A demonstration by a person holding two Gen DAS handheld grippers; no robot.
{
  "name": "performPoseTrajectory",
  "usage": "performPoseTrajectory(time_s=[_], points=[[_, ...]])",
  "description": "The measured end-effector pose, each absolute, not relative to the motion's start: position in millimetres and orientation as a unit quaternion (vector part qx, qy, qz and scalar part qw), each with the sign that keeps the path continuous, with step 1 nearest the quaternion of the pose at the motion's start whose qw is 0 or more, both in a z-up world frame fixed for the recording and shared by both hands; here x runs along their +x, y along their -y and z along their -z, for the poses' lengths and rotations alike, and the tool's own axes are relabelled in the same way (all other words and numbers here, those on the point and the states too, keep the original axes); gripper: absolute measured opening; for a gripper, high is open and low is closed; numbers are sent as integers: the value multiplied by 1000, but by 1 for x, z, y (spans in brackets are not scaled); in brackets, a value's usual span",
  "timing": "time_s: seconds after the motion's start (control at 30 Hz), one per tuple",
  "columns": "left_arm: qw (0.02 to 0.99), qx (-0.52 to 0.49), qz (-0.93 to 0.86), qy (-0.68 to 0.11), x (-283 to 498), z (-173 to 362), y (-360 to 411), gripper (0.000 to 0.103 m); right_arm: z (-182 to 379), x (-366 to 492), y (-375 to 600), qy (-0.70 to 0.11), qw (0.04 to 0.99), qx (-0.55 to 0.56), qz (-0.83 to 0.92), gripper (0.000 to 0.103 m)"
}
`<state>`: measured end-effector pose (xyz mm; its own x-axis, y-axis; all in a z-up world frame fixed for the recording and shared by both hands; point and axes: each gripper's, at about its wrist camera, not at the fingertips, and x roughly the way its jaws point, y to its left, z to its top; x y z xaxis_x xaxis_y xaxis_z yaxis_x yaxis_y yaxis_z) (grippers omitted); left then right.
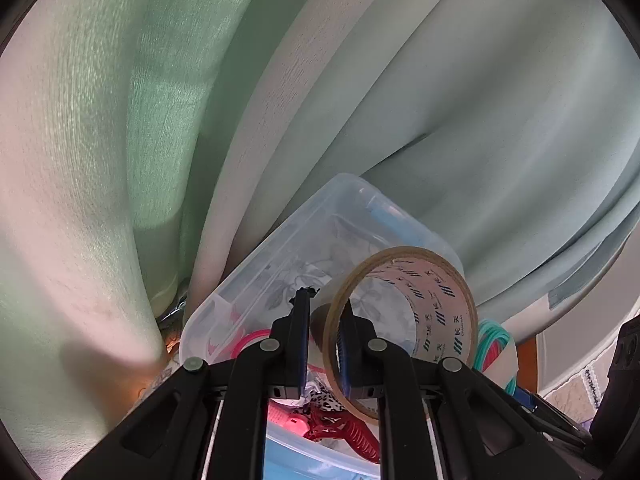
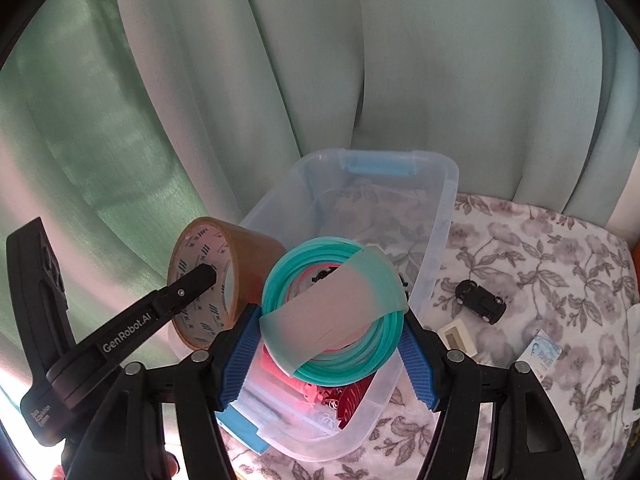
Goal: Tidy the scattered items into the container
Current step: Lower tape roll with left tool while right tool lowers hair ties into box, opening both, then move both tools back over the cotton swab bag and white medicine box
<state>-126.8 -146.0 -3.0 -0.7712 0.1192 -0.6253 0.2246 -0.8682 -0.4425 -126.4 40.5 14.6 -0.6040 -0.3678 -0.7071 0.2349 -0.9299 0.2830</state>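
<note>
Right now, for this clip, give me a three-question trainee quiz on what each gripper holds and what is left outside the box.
1. True or false: the left gripper grips the brown tape roll.
2. The right gripper holds: A) toy car B) teal coil C) red clip?
3. Which black item lies on the floral cloth outside the clear box?

Key: 1 true. 2 B, the teal coil. 3 the toy car.
</note>
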Motion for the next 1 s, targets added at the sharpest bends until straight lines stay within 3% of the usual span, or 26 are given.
performPoseTrajectory(time_s=[0.37, 0.57, 0.7, 1.0], points=[[37, 352, 901, -253, -138, 34, 139, 15, -2, -132, -42, 69, 165, 427, 886, 71], [39, 367, 895, -253, -133, 32, 138, 28, -2, -131, -44, 59, 158, 426, 889, 71], [28, 352, 900, -254, -130, 24, 134, 52, -5, -128, -47, 60, 156, 420, 892, 73], [6, 327, 916, -232, -108, -3, 117, 65, -14, -114, -63, 79, 141, 408, 899, 73]])
